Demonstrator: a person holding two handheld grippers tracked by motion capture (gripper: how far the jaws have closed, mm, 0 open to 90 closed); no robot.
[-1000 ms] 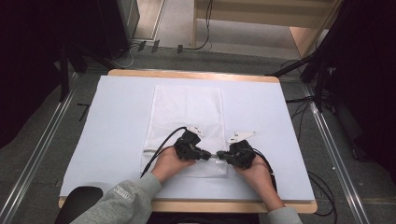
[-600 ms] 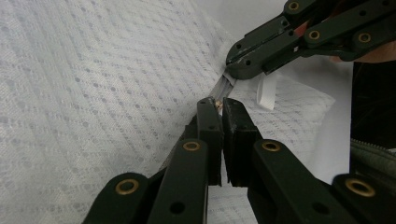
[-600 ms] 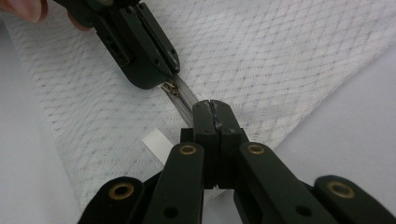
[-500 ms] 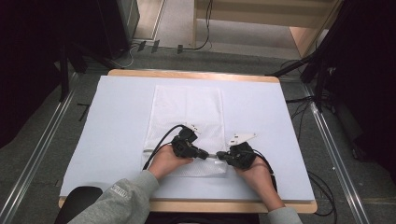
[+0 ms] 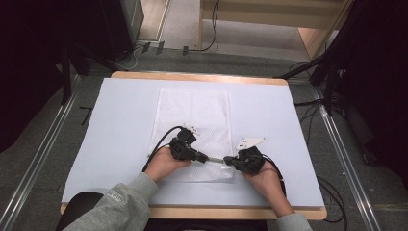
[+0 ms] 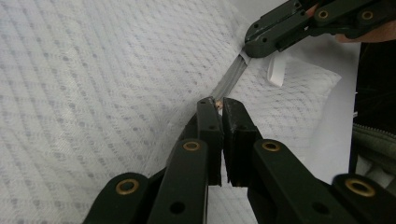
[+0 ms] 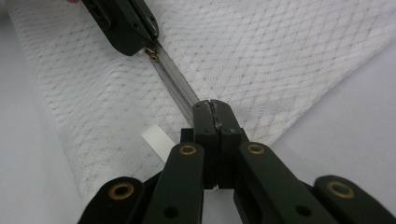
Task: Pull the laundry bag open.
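Since a second ago the left gripper (image 5: 204, 157) has slid away from the right gripper (image 5: 229, 161) along the near edge of the white mesh bag (image 5: 192, 113), so a longer stretch of grey zipper (image 5: 215, 160) lies bare between them. The bag lies flat on the middle of the bench (image 5: 120, 115), its long sides running away from the person and the zipper across its near end. In the left gripper view the jaws are clenched on a small brass zipper pull (image 6: 218, 104), with the grey zipper (image 6: 231, 79) running from them up to the right gripper (image 6: 254, 44) at the top of the view. In the right gripper view the jaws are pressed tight together, grasping the end of the zipper (image 7: 175, 86) where it meets the bag's edge, and a small white ribbon tab (image 7: 158, 138) sticks out just beside them. Farther along the zipper in that view the left gripper (image 7: 140, 44) sits on the brass pull (image 7: 152, 53). The mesh bag (image 7: 289, 51) is quilted in a fine diamond pattern. The bench has a pale blue covering and a wooden edge, and the person's grey sleeve (image 5: 115, 207) comes in at the bottom left of the high view.
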